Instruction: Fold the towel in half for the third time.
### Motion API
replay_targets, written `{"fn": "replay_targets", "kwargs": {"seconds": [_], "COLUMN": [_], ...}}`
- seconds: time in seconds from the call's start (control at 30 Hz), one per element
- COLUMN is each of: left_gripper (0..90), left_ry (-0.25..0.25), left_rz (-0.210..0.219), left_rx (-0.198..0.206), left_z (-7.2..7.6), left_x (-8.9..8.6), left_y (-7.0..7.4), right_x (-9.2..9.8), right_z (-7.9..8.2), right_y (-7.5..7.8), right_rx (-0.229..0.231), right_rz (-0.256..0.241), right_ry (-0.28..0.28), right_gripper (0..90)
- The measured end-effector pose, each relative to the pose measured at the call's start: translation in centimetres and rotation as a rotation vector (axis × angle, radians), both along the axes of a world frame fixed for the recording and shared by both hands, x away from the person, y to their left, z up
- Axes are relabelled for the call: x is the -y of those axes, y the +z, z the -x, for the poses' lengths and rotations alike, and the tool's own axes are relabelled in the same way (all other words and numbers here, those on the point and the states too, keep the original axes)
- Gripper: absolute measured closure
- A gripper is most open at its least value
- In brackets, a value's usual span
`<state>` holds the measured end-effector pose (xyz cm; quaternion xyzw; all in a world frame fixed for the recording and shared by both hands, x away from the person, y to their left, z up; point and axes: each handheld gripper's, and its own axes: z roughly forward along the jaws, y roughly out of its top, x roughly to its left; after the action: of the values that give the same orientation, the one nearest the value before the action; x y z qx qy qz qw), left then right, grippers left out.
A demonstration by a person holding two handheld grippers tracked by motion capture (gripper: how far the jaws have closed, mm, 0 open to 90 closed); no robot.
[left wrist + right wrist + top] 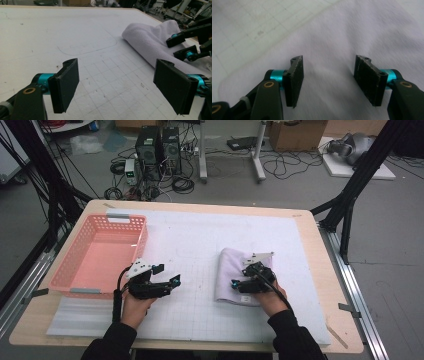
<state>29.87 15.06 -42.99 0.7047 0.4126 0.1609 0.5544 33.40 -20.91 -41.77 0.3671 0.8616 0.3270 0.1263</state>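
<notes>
A folded white towel lies on the white gridded mat, right of centre. My right gripper hovers over the towel's near end, jaws open; in the right gripper view the towel spreads close beneath the two pads with nothing between them. My left gripper is held low over the bare mat to the towel's left, jaws wide open and pointing toward it. In the left gripper view the towel lies ahead at the right with the right gripper's fingers on it.
A pink plastic basket stands at the mat's left, close to my left hand. The white mat covers most of the wooden table. Black frame posts, cables and computer boxes stand beyond the far edge.
</notes>
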Motion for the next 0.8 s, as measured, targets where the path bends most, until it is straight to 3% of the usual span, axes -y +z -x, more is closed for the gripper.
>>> {"fn": "replay_targets", "kwargs": {"seconds": [0.1, 0.27, 0.43, 0.5, 0.6, 0.63, 0.67, 0.7, 0.77, 0.8], "left_gripper": [20.9, 20.9, 20.9, 20.9, 20.9, 20.9, 20.9, 20.9, 20.9, 20.9], "left_ry": [0.000, -0.001, -0.001, 0.002, -0.003, -0.003, -0.004, -0.006, -0.004, -0.005], "left_rz": [-0.002, 0.001, -0.002, 0.003, -0.002, 0.002, -0.002, -0.003, -0.002, -0.004], "left_rx": [-0.003, -0.002, -0.001, -0.003, -0.003, -0.004, -0.002, -0.005, -0.005, -0.003], "left_z": [0.0, 0.0, 0.0, -0.1, 0.0, 0.0, 0.0, 0.0, 0.0, 0.0], "left_x": [0.0, 0.1, -0.1, -0.1, 0.0, 0.1, 0.1, 0.1, 0.1, 0.1], "left_y": [0.0, 0.0, 0.0, 0.0, 0.0, -0.1, -0.1, 0.0, 0.0, 0.0], "right_x": [1.8, 4.5, 5.8, 6.5, 7.9, 8.3, 8.7, 8.9, 9.6, 9.6], "right_z": [0.6, 1.5, 1.9, 2.1, 2.2, 2.0, 1.7, 1.4, 1.2, 1.2], "right_y": [0.1, -0.5, -1.1, -0.7, -0.5, -0.7, -1.0, -1.6, -1.9, -1.8], "right_rx": [-0.002, 0.040, 0.045, 0.081, 0.136, 0.134, 0.100, 0.070, 0.037, 0.040], "right_rz": [-0.012, -0.070, -0.136, -0.162, -0.179, -0.164, -0.132, -0.091, -0.144, -0.135], "right_ry": [-0.007, -0.032, -0.012, -0.024, -0.097, -0.130, -0.156, -0.178, -0.212, -0.227], "right_gripper": [40.9, 41.7, 41.8, 43.9, 49.8, 54.5, 60.9, 59.7, 57.0, 56.7]}}
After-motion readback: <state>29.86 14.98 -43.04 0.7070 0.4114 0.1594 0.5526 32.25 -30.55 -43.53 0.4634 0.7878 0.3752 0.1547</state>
